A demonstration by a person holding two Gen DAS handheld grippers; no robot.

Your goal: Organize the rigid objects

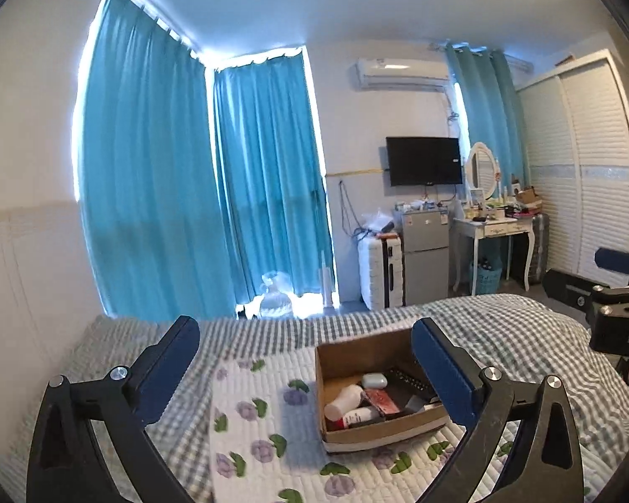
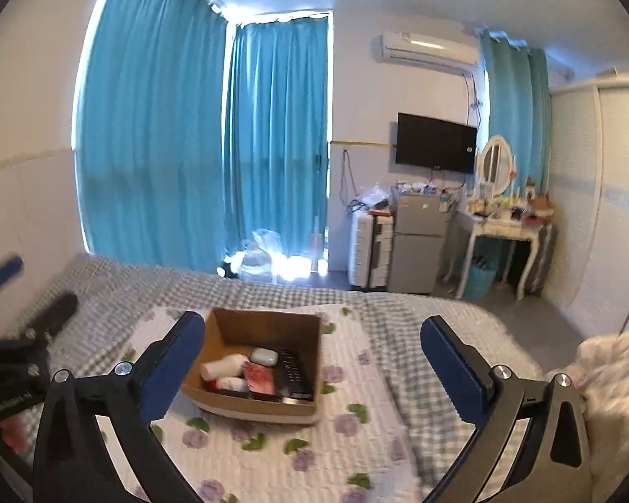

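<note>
A brown cardboard box [image 1: 352,352] [image 2: 268,325] sits on the flowered quilt [image 1: 264,431] [image 2: 356,436] on the bed. Inside lie a white bottle [image 1: 344,400] [image 2: 224,366], a white earbud case [image 1: 374,380] [image 2: 264,356], a black remote [image 1: 411,383] [image 2: 291,371] and a red packet [image 1: 382,401] [image 2: 259,375]. My left gripper [image 1: 306,362] is open and empty, held above the bed just short of the box. My right gripper [image 2: 312,350] is open and empty, also above the bed near the box. Each gripper shows at the edge of the other's view.
The bed has a grey checked sheet [image 1: 503,327] [image 2: 415,322]. Beyond it stand blue curtains [image 1: 180,167], a suitcase [image 1: 377,272], a small fridge [image 1: 425,255], a white dressing table [image 1: 499,230] and a wardrobe [image 1: 587,159]. A white blanket [image 2: 612,377] lies at the right.
</note>
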